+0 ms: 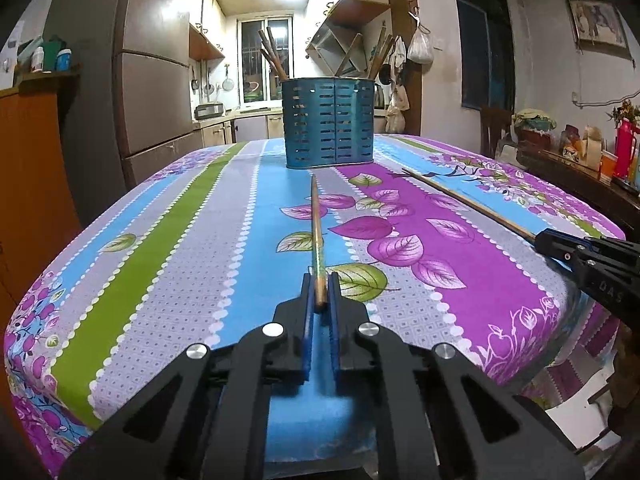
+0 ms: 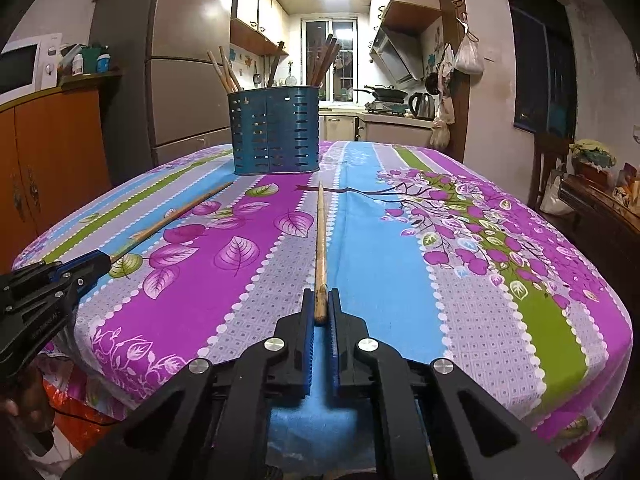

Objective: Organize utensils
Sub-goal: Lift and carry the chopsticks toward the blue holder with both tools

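Partly hidden: both chopsticks' butt ends sit inside the jaws. Each wooden chopstick tapers toward 12 o'clock, toward the blue slotted holder (image 1: 328, 122) on the floral tablecloth (image 1: 192, 240). Left gripper (image 1: 321, 292) clamps the left chopstick (image 1: 317, 232); right gripper (image 2: 321, 306) clamps the right chopstick (image 2: 320, 240). Jaws nearly closed, no more chopsticks lying loose.
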The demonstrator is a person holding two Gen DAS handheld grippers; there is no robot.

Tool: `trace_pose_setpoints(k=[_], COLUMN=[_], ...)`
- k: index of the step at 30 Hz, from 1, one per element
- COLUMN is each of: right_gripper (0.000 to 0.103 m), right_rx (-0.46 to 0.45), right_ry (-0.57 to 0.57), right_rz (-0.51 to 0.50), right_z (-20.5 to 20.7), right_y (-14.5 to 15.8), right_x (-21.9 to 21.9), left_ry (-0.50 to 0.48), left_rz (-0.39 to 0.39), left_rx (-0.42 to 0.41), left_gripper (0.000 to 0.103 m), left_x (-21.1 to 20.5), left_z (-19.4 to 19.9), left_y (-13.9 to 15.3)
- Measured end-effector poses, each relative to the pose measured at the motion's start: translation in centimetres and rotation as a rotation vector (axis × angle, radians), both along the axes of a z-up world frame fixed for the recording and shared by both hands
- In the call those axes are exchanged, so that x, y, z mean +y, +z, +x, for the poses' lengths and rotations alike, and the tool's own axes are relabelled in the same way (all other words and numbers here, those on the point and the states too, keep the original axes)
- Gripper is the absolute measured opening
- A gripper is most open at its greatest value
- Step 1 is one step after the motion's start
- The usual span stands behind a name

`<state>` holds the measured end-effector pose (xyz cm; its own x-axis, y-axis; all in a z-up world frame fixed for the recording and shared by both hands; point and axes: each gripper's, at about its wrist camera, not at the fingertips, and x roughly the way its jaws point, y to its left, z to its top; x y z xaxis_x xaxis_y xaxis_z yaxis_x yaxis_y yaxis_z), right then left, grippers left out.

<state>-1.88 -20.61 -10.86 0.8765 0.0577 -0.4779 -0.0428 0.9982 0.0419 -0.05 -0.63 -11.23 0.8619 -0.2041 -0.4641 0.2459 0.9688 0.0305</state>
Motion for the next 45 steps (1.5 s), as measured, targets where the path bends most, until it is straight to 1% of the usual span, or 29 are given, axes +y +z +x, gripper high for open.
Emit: trace_pose_setpoints(k=[5, 8, 12, 16, 20, 25, 29, 31, 34, 39, 42, 45], right_gripper=[0.008, 0.008, 0.008, 0.008, 0.008, 0.008, 0.008, 0.008, 0.008, 0.008, 0.008, 0.008], right_rx=[-0.002, -0.042, -0.113, -0.180, -0.252, -0.308, -0.312, -0.309, -0.291, -0.229, -0.199, -0.179], right_ry=[0.015, 0.026, 0.036, 0.051, 0.072, 0.104, 0.125, 0.144, 0.170, 0.214, 0.239, 0.256], right_rz=[-0.023, -0.076, -0.139, -0.152, -0.146, -0.127, -0.106, -0.090, -0.056, -0.004, 0.014, 0.032], right_z=[-1.1, -2.2, -3.6, -4.5, -5.1, -4.6, -3.6, -2.8, -1.8, 0.3, 1.3, 2.1], right_y=[0.7, 2.0, 4.2, 6.9, 10.5, 14.7, 17.2, 18.5, 19.8, 21.7, 22.8, 23.6], right_x=[0.1, 0.4, 0.7, 0.6, 0.2, -0.7, -1.4, -1.7, -2.1, -2.2, -2.0, -1.6], left_ry=[0.005, 0.004, 0.003, 0.000, -0.015, -0.031, -0.057, -0.066, -0.084, -0.115, -0.120, -0.134], left_rz=[-0.007, -0.005, -0.005, -0.012, -0.035, -0.066, -0.071, -0.068, -0.074, -0.105, -0.104, -0.109], left_rx=[0.026, 0.019, -0.017, -0.070, -0.127, -0.147, -0.139, -0.136, -0.089, 0.023, 0.045, 0.046], left_gripper=[0.005, 0.005, 0.005, 0.005, 0.005, 0.005, 0.005, 0.005, 0.005, 0.005, 0.005, 0.005], left_x=[0.4, 0.8, 1.2, 1.4, 1.5, 1.6, 1.3, 1.3, 1.3, 1.4, 1.5, 1.4], left_z=[-0.3, -1.1, -2.2, -3.5, -4.4, -3.9, -2.6, -2.2, -0.8, 1.7, 2.5, 3.0], left_y=[0.5, 1.3, 3.2, 5.4, 8.5, 11.9, 15.1, 16.0, 17.5, 19.6, 20.9, 22.1])
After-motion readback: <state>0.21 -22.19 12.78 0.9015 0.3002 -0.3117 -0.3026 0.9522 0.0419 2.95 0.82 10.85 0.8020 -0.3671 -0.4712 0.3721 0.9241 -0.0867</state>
